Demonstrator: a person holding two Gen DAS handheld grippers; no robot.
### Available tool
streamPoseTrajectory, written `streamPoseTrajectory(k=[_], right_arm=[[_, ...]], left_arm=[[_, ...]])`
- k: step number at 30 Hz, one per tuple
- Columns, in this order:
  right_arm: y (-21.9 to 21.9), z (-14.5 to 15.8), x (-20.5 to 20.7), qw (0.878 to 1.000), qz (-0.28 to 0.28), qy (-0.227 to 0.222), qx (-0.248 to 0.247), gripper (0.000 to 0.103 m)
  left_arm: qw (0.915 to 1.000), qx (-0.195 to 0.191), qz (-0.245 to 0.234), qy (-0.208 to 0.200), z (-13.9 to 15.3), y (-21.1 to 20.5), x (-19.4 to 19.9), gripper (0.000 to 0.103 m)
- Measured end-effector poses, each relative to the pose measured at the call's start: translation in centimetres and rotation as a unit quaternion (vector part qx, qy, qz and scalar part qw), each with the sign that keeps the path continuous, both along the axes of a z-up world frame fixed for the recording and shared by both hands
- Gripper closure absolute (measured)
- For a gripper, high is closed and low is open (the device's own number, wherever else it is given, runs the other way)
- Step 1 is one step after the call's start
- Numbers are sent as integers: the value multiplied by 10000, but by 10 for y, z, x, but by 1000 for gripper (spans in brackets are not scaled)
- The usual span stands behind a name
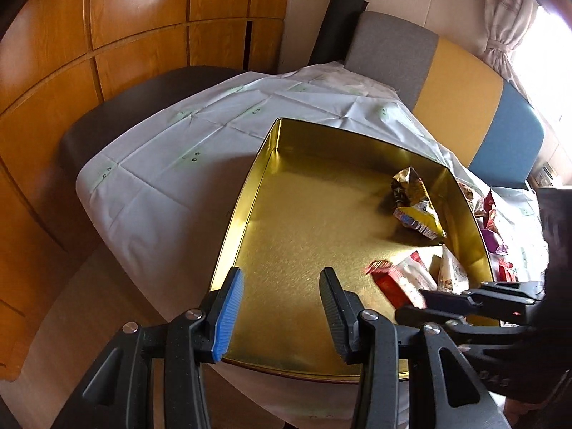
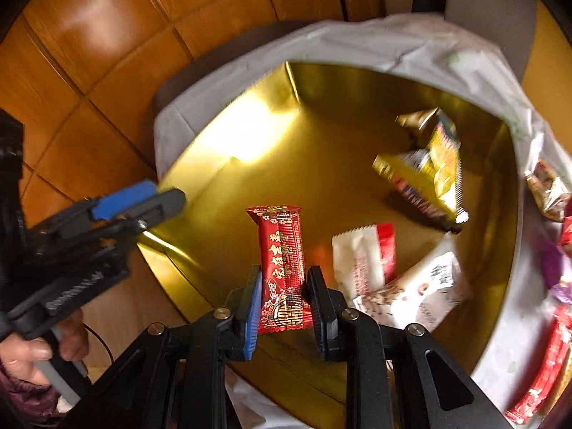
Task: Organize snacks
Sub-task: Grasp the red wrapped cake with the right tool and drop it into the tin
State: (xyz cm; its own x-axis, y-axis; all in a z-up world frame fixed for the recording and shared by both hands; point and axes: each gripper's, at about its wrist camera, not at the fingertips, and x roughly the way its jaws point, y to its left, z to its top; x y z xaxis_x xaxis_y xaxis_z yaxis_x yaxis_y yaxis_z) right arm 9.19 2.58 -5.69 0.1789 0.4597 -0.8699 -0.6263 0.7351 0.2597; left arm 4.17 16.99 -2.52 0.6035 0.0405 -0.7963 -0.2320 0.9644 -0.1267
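Covering the table: a white creased tablecloth (image 1: 171,150) spreads toward 10 o'clock in the left wrist view, with a wooden panelled wall (image 1: 107,35) behind it.
Bench: a grey, yellow and blue upholstered seat back (image 1: 461,96) stands at 1 o'clock beyond the cloth.
Tin: a large gold rectangular tin (image 1: 304,214) lies open on the cloth, filling the middle of both views.
Left gripper: the left gripper (image 1: 282,318) hangs over the tin's near rim at 6 o'clock, its jaws partly apart with nothing between them; a person's hand (image 2: 25,357) holds its handle at 8 o'clock in the right wrist view.
Right gripper: the right gripper (image 2: 282,307) is clamped tight on a red snack bar (image 2: 282,268), held upright above the tin floor.
Loose snacks outside: several wrapped snacks (image 1: 493,225) lie on the cloth at 3 o'clock, just beside the tin wall.
Snacks inside: a gold packet (image 2: 432,164) sits at 2 o'clock, a white-and-red packet (image 2: 361,261) and a white patterned packet (image 2: 418,293) at 4 o'clock.
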Motion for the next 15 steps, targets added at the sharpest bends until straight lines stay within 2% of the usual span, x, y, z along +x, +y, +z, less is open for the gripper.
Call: streamPoseTrajectory(k=[10,15], right_arm=[[9,-18,4,9999,0,118,-85,75],[-7,1,-5,9992,-95,-127,360,74]], left_arm=[[10000,-22,-76,47,-5,-4,0,58],[9999,42,-146,30,-3,-9,0,58]])
